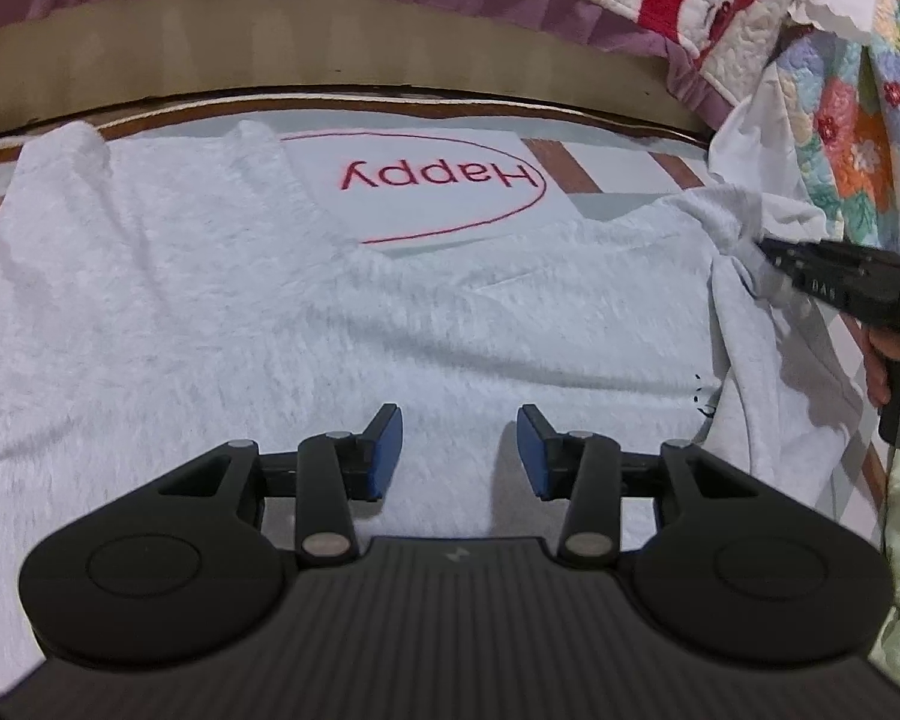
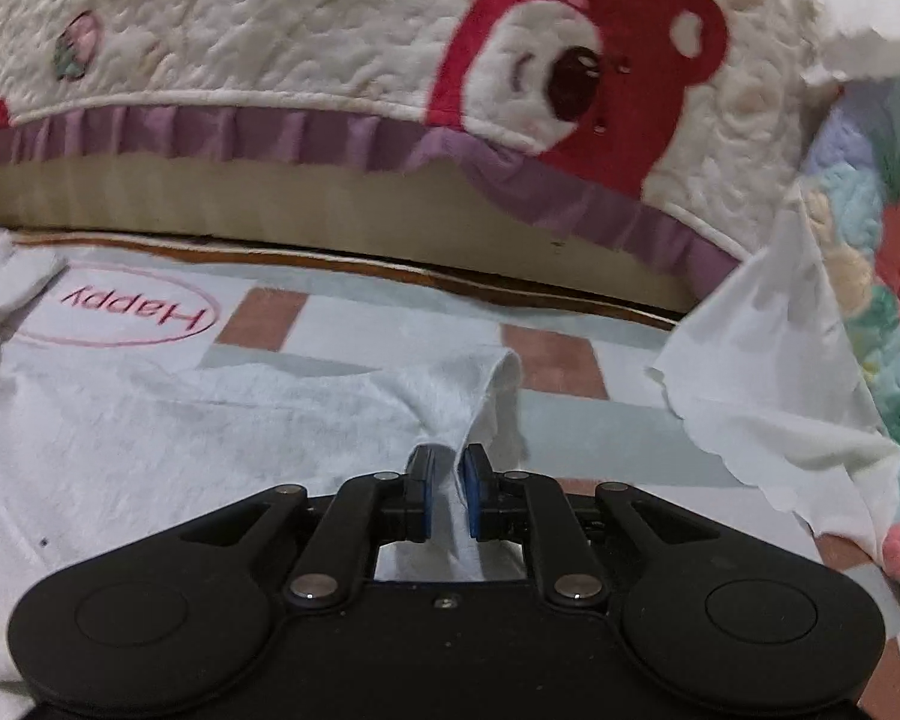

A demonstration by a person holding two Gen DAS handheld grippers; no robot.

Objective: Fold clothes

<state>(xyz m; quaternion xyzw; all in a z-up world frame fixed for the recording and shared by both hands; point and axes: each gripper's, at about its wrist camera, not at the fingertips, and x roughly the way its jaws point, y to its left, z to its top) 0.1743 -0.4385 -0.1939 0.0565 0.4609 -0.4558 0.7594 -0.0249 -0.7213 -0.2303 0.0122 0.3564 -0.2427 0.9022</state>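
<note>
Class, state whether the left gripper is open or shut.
Open: the left gripper shows a wide gap between its blue pads, hovering empty over the white garment.

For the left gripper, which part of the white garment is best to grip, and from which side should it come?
Probably the raised corner of the white garment at far left, approached from that outer edge: it stands up off the mat, so a finger can slip beneath. The left gripper is open above flat cloth; the right gripper pinches the opposite corner.
</note>
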